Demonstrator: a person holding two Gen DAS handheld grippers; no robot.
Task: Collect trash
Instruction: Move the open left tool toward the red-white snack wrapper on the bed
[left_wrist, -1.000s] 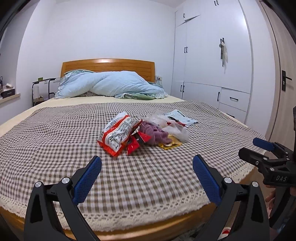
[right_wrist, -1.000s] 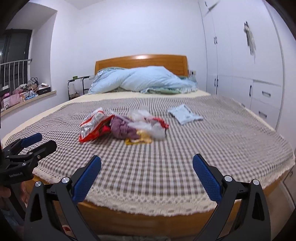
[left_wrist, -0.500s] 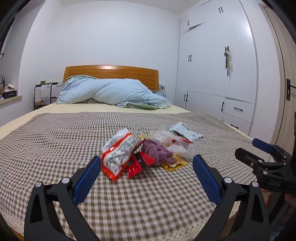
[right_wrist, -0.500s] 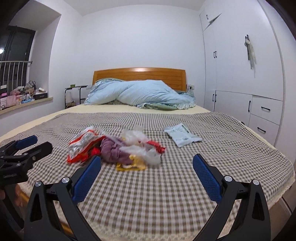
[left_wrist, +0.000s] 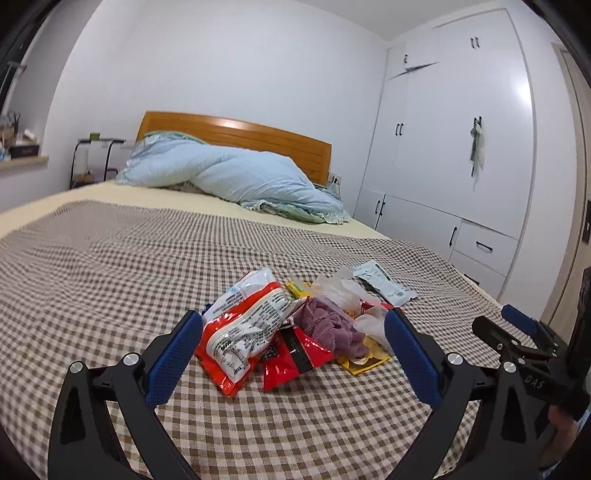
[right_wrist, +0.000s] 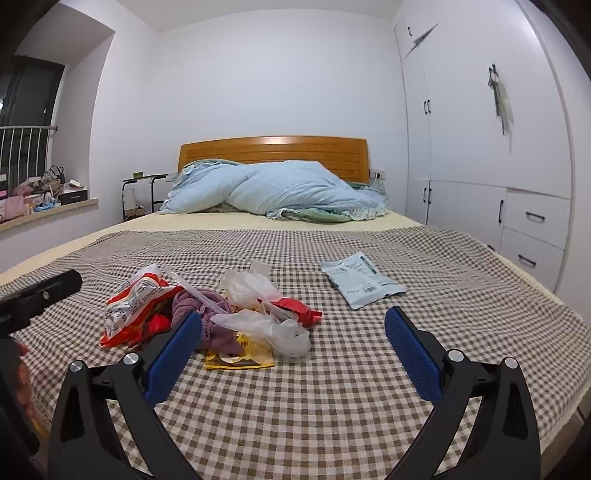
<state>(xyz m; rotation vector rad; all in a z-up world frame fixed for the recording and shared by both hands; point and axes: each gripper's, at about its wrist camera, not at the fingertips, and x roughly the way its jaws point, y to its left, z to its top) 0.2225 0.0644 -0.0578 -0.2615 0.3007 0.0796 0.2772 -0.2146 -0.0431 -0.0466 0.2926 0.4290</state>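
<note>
I'm hovering both tongs wide and empty: left gripper (left_wrist: 291, 354), right gripper (right_wrist: 293, 350). At twelve o'clock, the wrappers (left_wrist: 243, 325) are tangling with cloth (left_wrist: 325, 325); I'm risking grabbing both.

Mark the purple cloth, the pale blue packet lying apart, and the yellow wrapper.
purple cloth (left_wrist: 325, 325), left wrist view, middle of the bunched fabric
pale blue packet (right_wrist: 364, 282), right wrist view, centre of its flat face
yellow wrapper (right_wrist: 240, 356), right wrist view, exposed front part below the clear bag
</note>
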